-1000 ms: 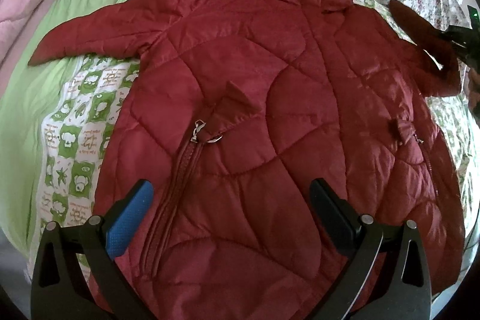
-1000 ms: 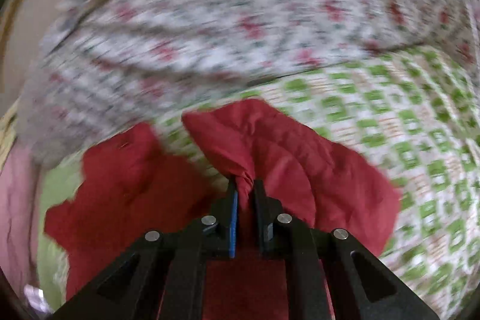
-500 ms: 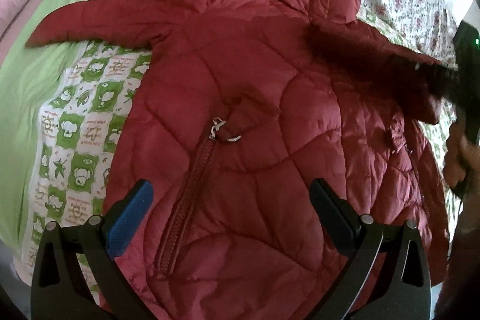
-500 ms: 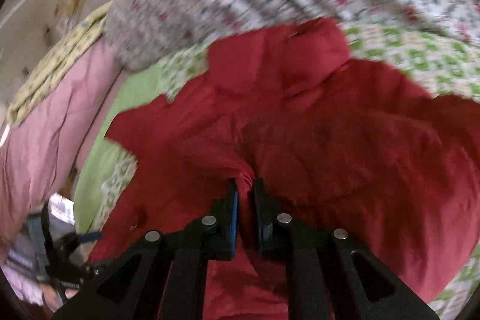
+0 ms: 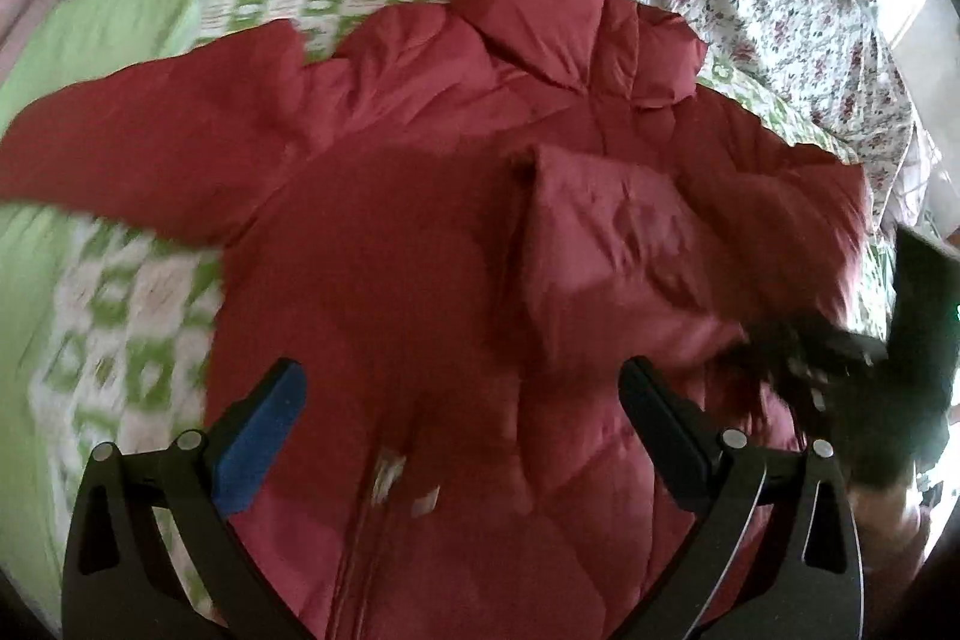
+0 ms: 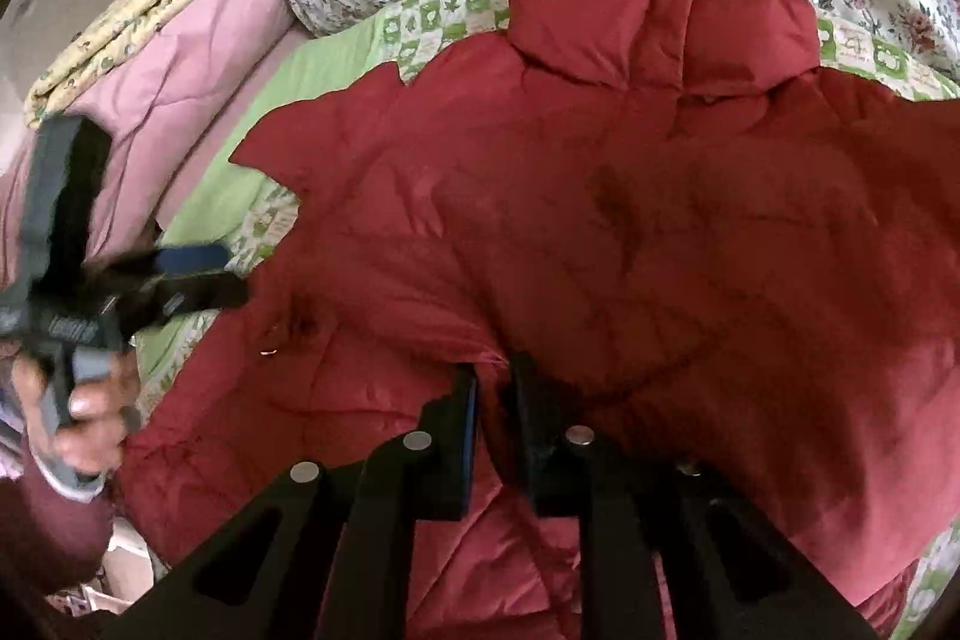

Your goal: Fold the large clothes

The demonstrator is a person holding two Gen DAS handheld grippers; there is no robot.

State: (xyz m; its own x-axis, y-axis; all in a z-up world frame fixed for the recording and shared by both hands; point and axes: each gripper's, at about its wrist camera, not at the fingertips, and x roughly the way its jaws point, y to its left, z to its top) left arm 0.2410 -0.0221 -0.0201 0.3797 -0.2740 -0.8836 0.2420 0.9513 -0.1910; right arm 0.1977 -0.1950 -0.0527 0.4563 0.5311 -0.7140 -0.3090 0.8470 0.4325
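The red jacket lies across the bed's green sheet, collar toward the floral bedding. The right gripper has just been opening, sleeve still between its fingers. The left gripper hangs spread, empty. Released early, the puffy sleeve could spring back.

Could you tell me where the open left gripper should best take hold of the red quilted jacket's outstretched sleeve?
Probably at the cuff end of the outstretched sleeve, coming from the bed's green side: it lies flat, away from the red quilted jacket, with nothing on it.
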